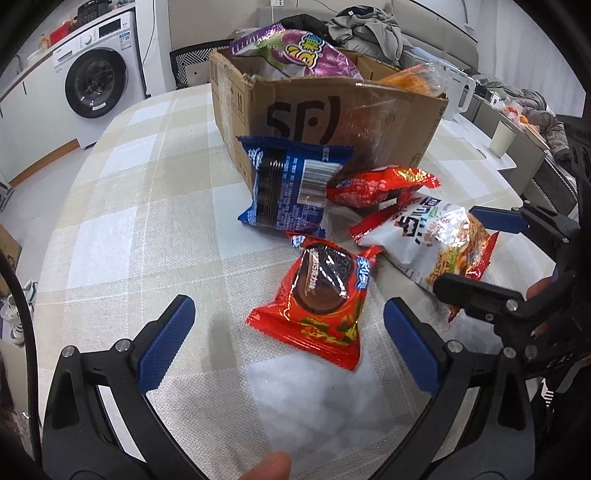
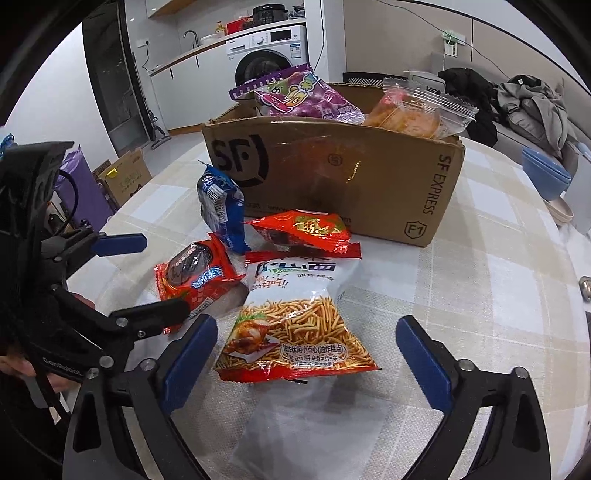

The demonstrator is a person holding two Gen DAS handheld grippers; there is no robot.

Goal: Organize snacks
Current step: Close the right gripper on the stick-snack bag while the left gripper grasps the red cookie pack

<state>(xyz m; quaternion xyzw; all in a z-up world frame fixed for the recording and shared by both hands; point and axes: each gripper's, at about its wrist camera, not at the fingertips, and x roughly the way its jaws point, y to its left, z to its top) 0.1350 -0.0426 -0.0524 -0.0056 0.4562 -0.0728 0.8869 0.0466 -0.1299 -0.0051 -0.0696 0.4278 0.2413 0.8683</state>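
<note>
An open SF cardboard box (image 1: 332,122) (image 2: 351,177) stands on the checked tablecloth, holding a purple snack bag (image 1: 295,55) (image 2: 303,98) and a clear bag of orange snacks (image 2: 413,110). In front of it lie a blue cookie pack (image 1: 288,181) (image 2: 221,203), a small red pack (image 1: 376,184) (image 2: 306,230), a red Oreo pack (image 1: 321,302) (image 2: 195,277) and a noodle-snack bag (image 1: 436,247) (image 2: 295,325). My left gripper (image 1: 288,347) (image 2: 159,275) is open just before the Oreo pack. My right gripper (image 2: 306,365) (image 1: 458,247) is open around the noodle bag's near end.
A washing machine (image 1: 96,77) stands beyond the table's far left. A sofa with piled clothes (image 1: 362,29) is behind the box. A white cup (image 1: 502,138) and kettle sit at the right; blue bowls (image 2: 546,177) are on the table's right edge.
</note>
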